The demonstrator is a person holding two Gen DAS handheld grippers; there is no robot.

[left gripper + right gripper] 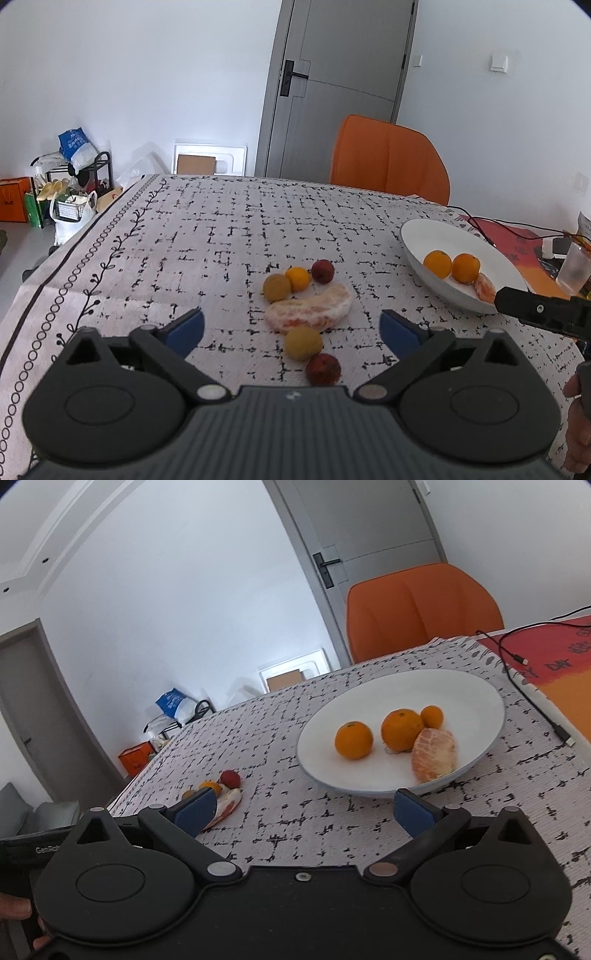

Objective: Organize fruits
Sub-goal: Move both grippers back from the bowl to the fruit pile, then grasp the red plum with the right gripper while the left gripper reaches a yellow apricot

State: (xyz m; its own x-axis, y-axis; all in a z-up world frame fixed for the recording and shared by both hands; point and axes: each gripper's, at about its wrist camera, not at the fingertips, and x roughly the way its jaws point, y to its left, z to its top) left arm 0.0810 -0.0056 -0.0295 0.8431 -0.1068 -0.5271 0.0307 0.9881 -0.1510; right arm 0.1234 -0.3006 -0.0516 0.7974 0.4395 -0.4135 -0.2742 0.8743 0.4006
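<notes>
six loose fruits lie on the tablecloth [221,236] in the left wrist view, close together, just far of the left gripper [291,328]. its blue pads stand wide apart and hold nothing. the peeled citrus piece [308,308] is the biggest one; its long axis runs left to right, so it lies across the gap of the tongs, not along it. to take it i think the fingers must come over its short width. nearest to the tongs are a yellow-brown fruit [303,343] and a dark red fruit [323,369], the red one partly cut off by the gripper body. farther are another yellow-brown fruit [277,288], a small orange [298,278] and a second red fruit [323,271]. the white plate [424,236] is to the right, well apart from the group — the left hand is clearly the nearer one to the loose fruits.

in the right wrist view the right gripper [304,808] is also spread wide and empty, just near of the plate rim. on the plate lie three oranges [354,740] and one peeled piece [434,755]. the loose group is far to the left, and the left blue finger [195,810] hides part of it, so i cannot count the fruits there.
</notes>
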